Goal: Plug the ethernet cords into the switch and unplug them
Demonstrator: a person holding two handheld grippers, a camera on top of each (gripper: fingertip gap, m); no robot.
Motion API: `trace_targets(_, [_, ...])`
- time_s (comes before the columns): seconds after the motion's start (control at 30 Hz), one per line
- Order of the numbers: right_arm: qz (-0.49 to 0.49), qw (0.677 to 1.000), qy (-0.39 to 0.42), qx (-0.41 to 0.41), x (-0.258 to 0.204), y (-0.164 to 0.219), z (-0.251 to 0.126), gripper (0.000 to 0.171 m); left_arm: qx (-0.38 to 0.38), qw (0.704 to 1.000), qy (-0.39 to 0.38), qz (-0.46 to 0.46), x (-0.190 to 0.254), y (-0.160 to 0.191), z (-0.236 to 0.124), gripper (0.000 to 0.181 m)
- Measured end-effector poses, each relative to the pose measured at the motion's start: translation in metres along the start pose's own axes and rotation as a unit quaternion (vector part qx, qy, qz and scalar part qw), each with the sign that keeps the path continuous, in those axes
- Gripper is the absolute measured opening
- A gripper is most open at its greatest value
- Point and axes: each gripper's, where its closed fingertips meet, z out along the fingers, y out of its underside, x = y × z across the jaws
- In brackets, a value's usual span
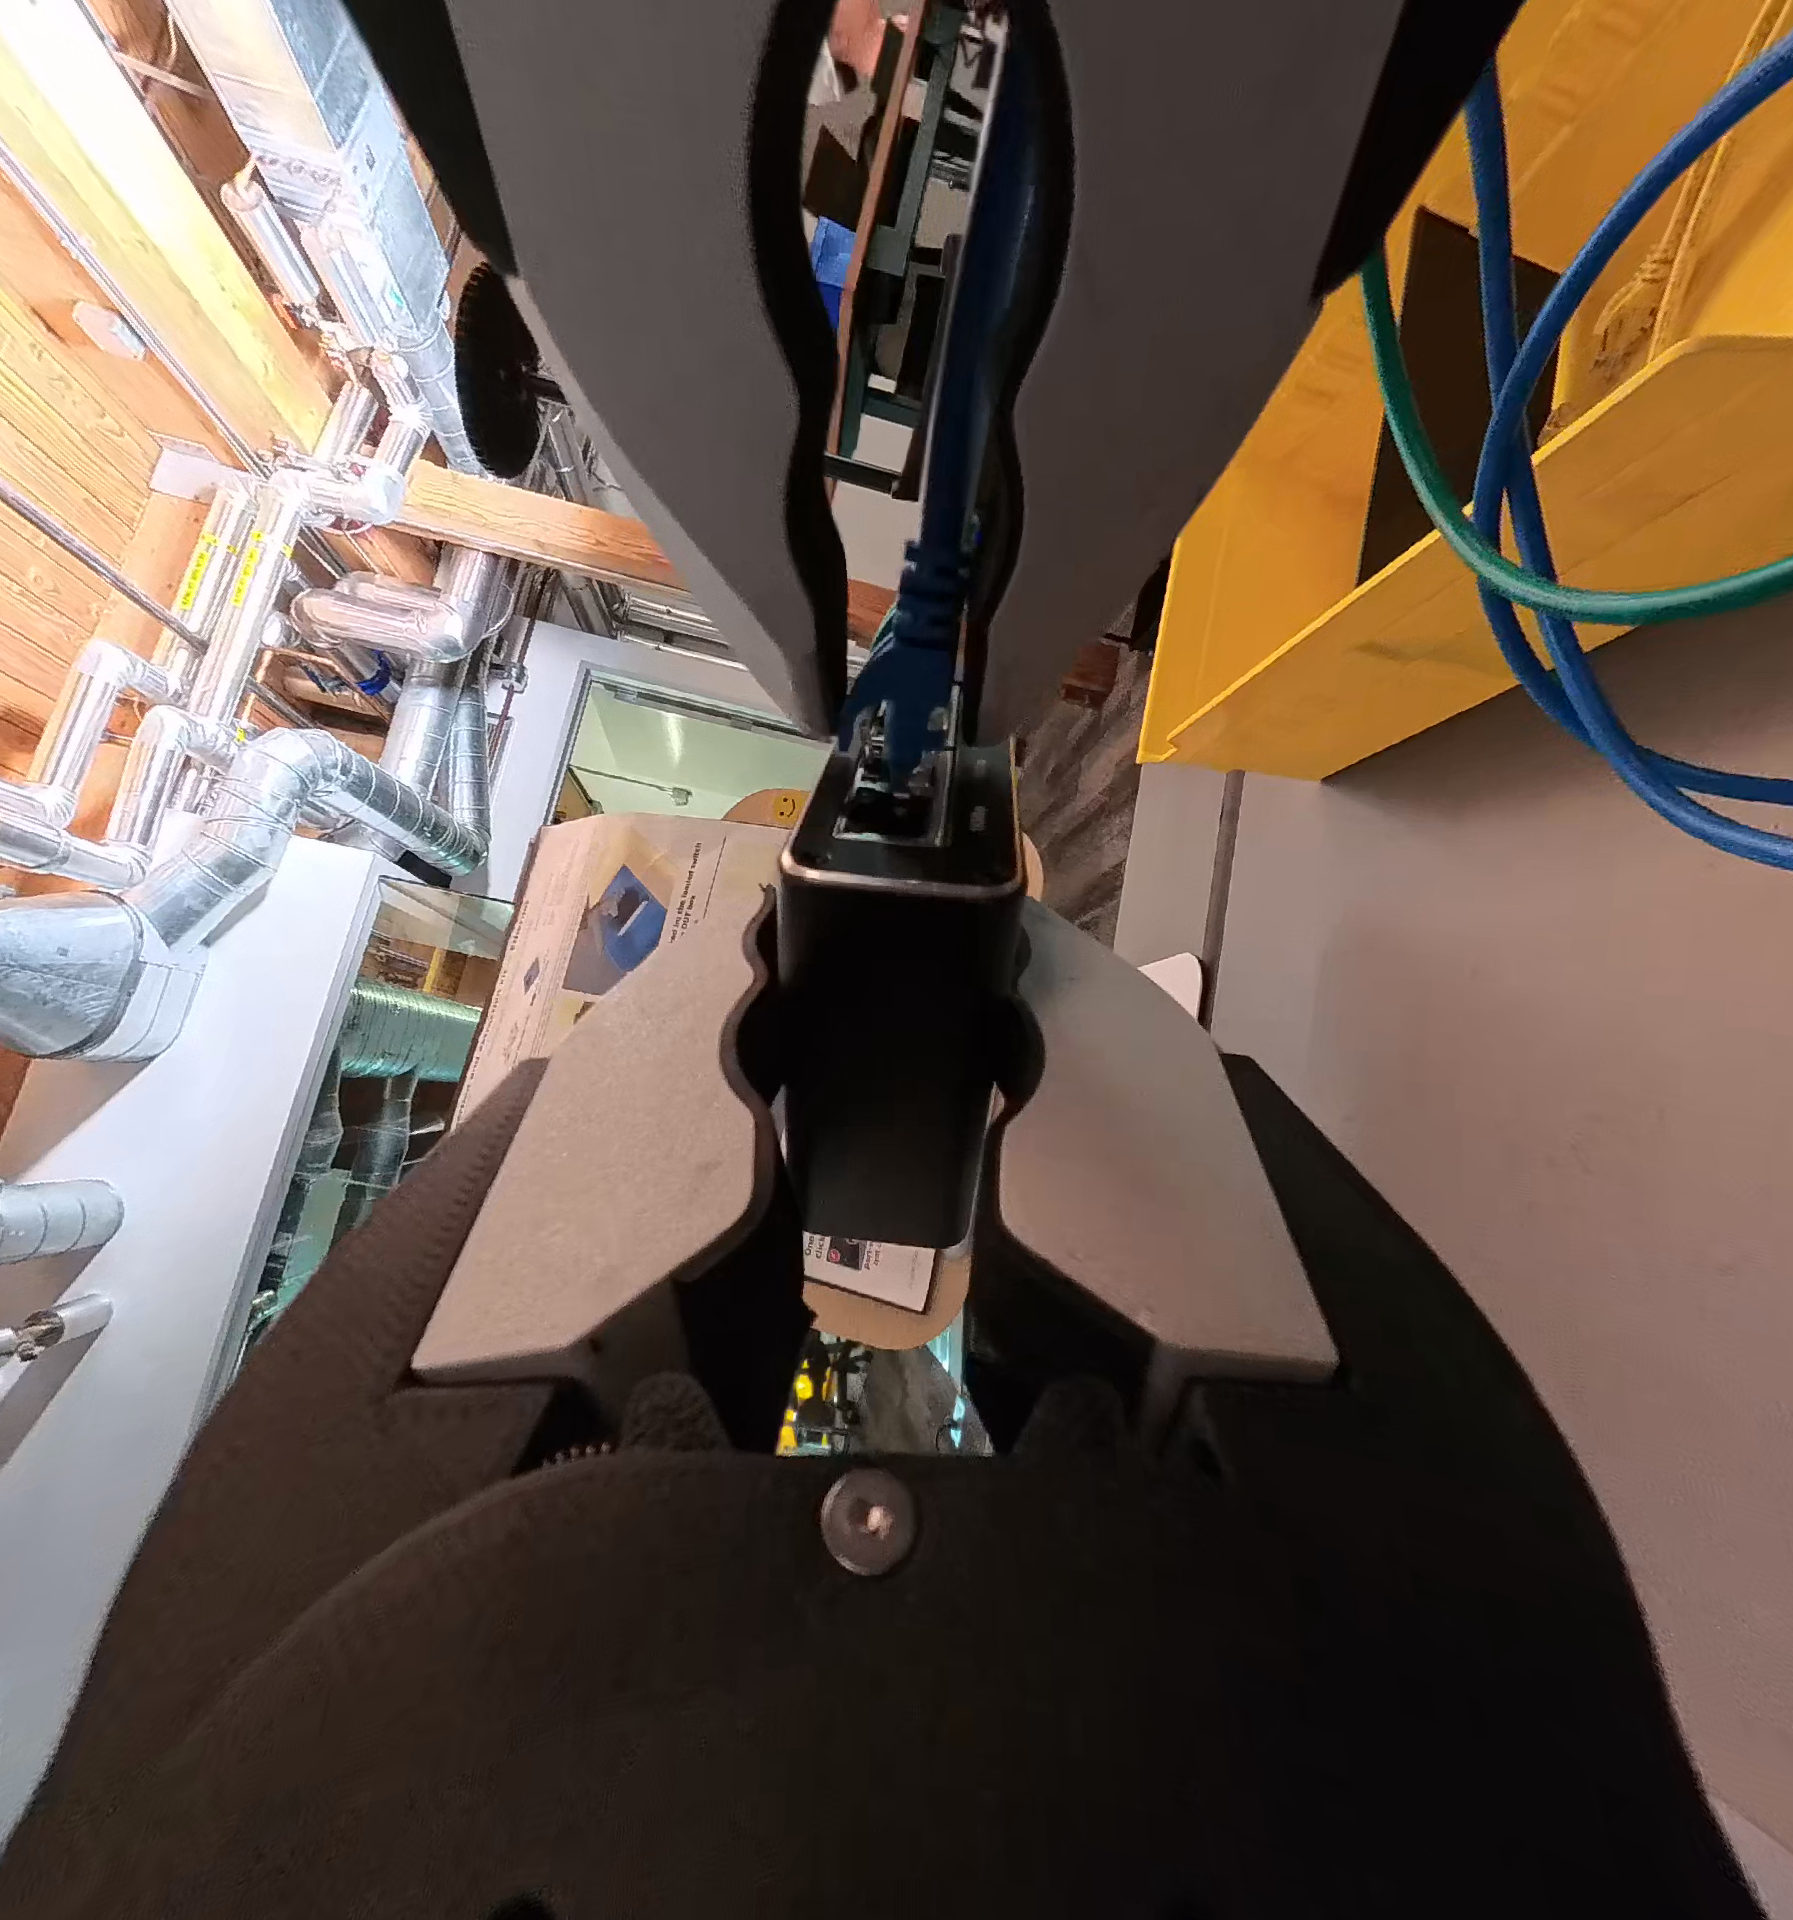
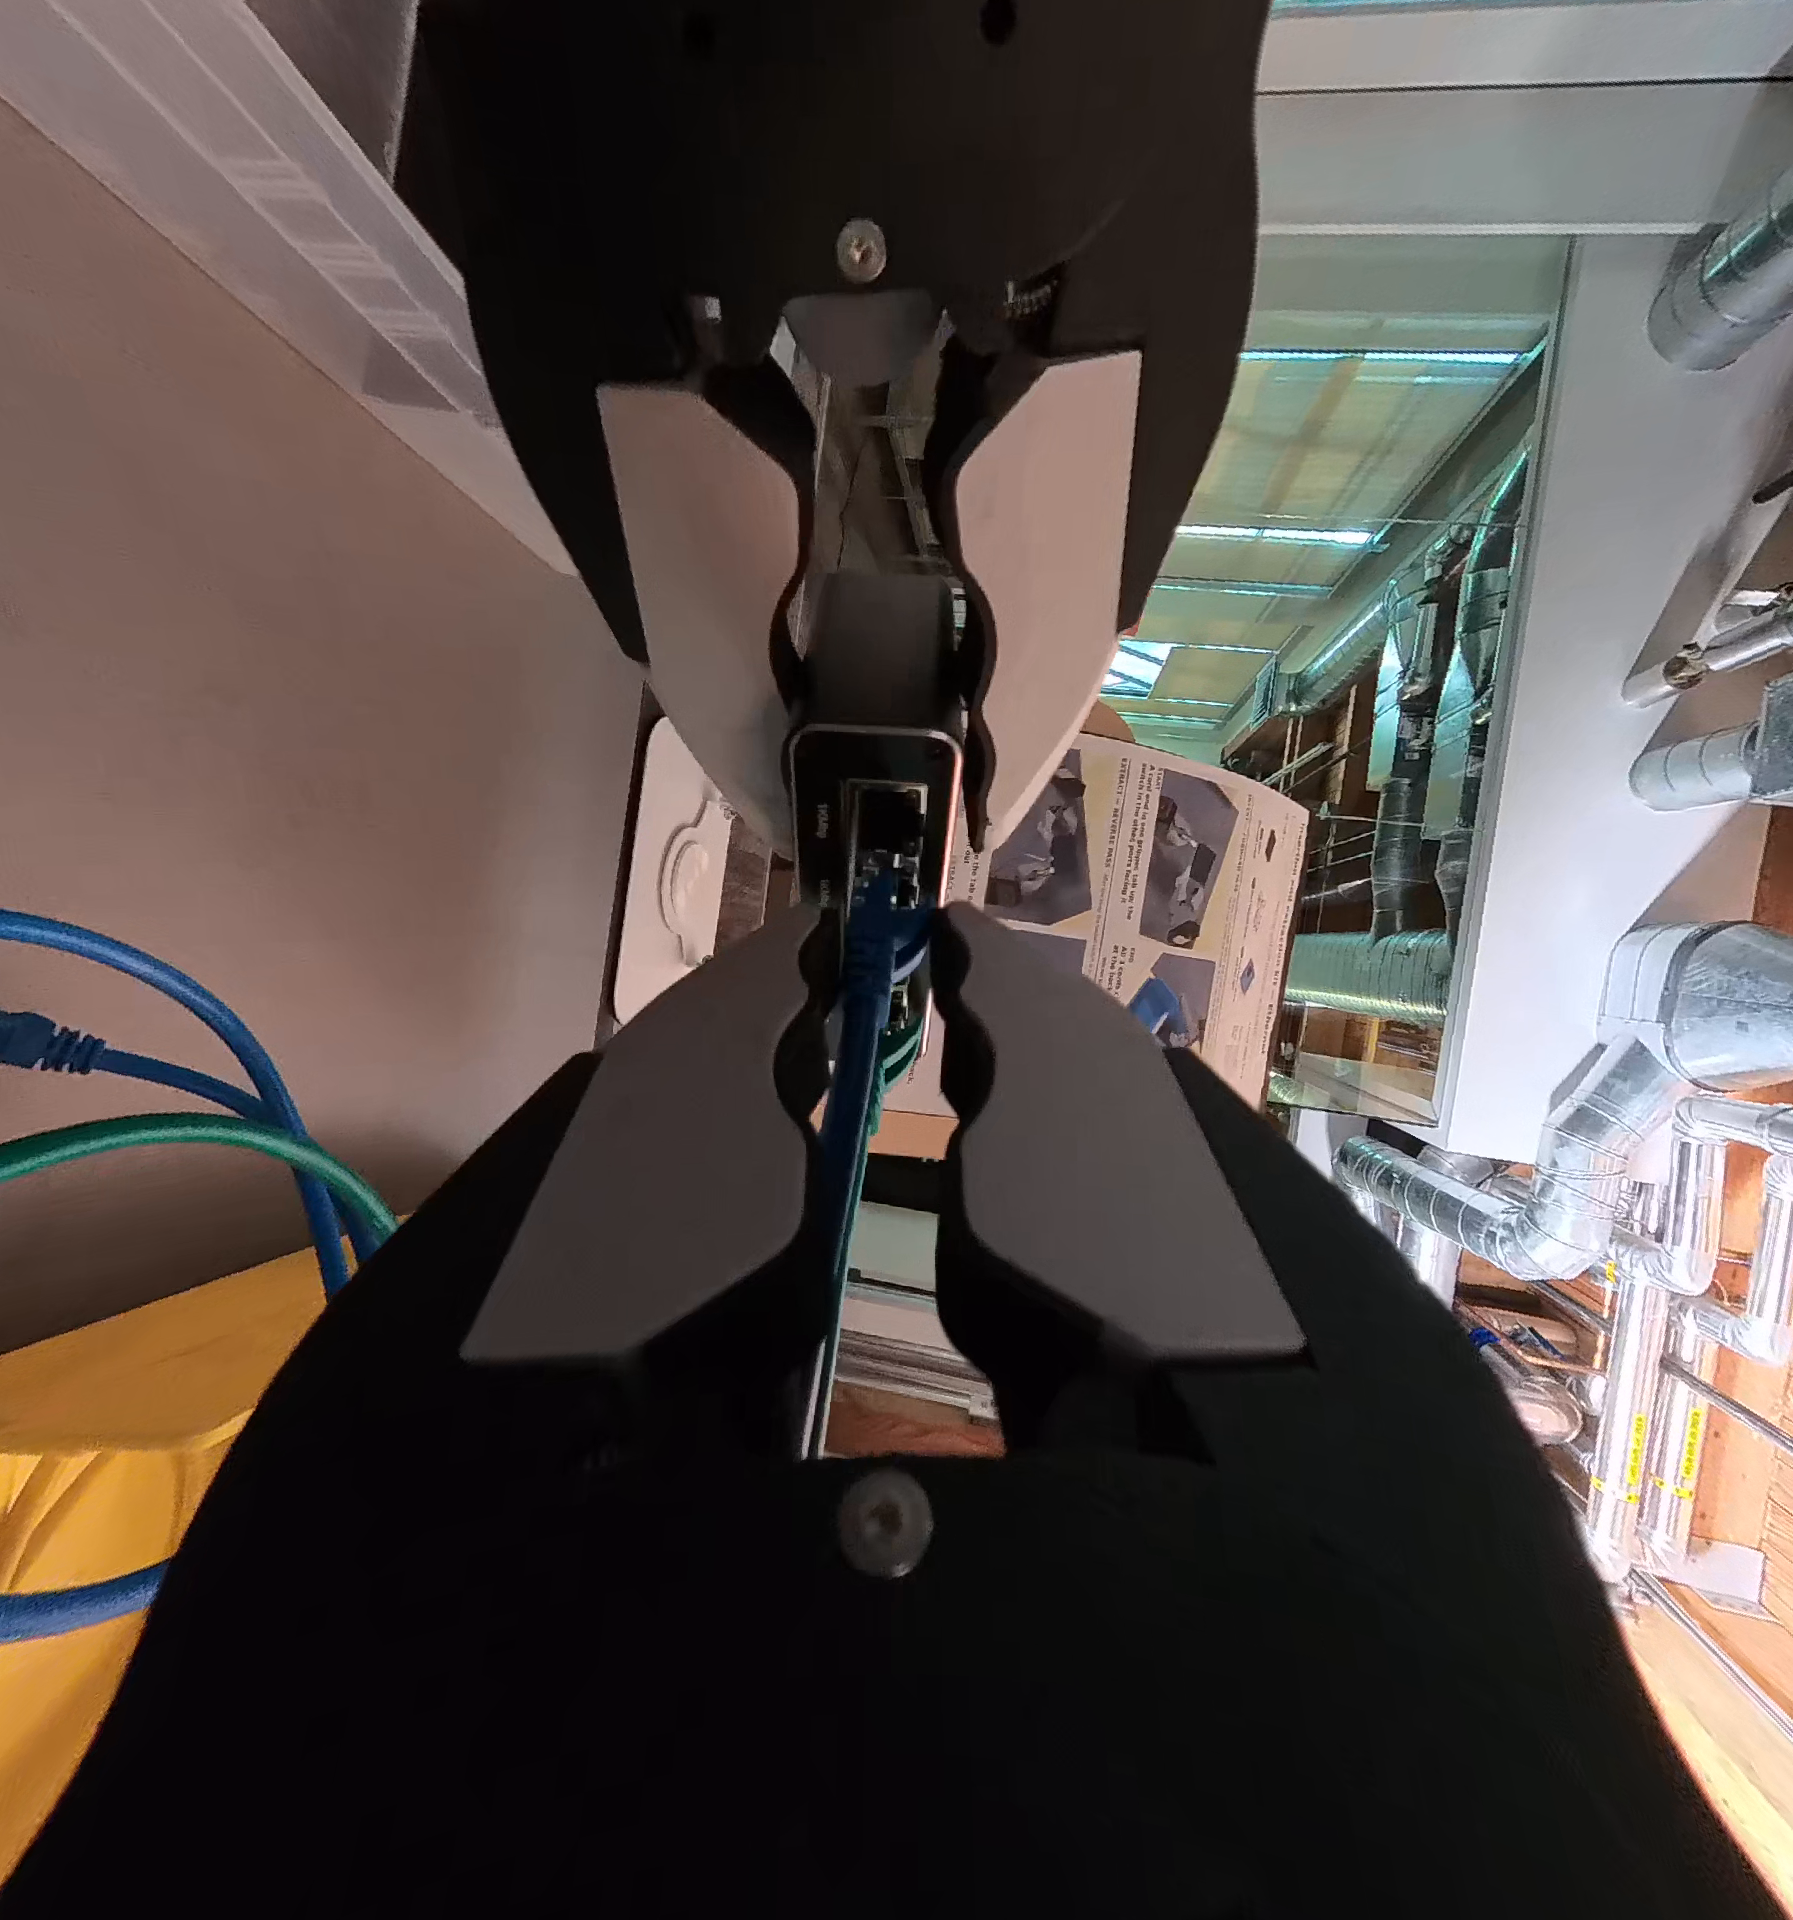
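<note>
The small black switch (image 1: pixel 897 1039) is clamped upright between the fingers of my left gripper (image 1: pixel 897 914). It also shows in the right wrist view (image 2: pixel 876 675), its port face towards the camera, held by the left gripper (image 2: pixel 876 821) coming from the top. My right gripper (image 2: pixel 876 925) is closed around the blue ethernet cord (image 2: pixel 856 1039) just behind its plug (image 2: pixel 876 888). The plug sits in a port of the switch. In the left wrist view the right gripper (image 1: pixel 911 727) comes down from the top with the blue cord (image 1: pixel 939 561). A green cord (image 2: pixel 890 1065) runs behind the blue one.
A yellow bin (image 1: pixel 1494 499) stands on the tan table (image 1: pixel 1494 1195), with loose blue (image 1: pixel 1598 727) and green (image 1: pixel 1474 561) cords looping by it. Another blue plug (image 2: pixel 9 1039) lies free. A printed instruction sheet (image 2: pixel 1162 883) and a white lid (image 2: pixel 674 883) are behind the switch. The grippers are tip to tip, or close to it.
</note>
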Motion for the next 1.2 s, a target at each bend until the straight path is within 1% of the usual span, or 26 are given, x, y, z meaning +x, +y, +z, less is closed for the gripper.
trace_targets(0.23, [0.004,1.000,-0.023,-0.002,0.001,-0.002,0.002,0.015,0.007,1.000,0.006,-0.014,-0.002,0.002,0.001,0.037])
trace_targets(0.33, [-0.004,0.999,-0.043,-0.013,0.000,-0.001,0.006,0.015,0.011,0.999,0.022,-0.034,0.000,0.006,0.003,0.038])
trace_targets(0.47, [-0.006,0.996,-0.083,-0.028,-0.003,0.000,0.013,0.014,0.010,0.999,0.015,-0.034,0.001,0.014,0.008,0.038])
trace_targets(0.57, [0.001,0.991,-0.130,-0.041,-0.010,0.002,0.019,0.016,0.011,0.998,0.039,-0.040,0.008,0.020,0.012,0.039])
trace_targets(0.7, [0.024,0.984,-0.172,-0.035,-0.012,0.004,0.025,0.016,0.009,0.996,0.059,-0.063,0.012,0.026,0.015,0.039])
trace_targets(0.93, [0.039,0.977,-0.208,-0.029,-0.010,0.003,0.032,0.016,0.015,0.992,0.078,-0.101,0.012,0.034,0.016,0.039])
trace_targets(1.2, [0.032,0.973,-0.228,-0.033,-0.013,0.006,0.027,0.017,0.027,0.989,0.092,-0.115,0.017,0.029,0.019,0.039])
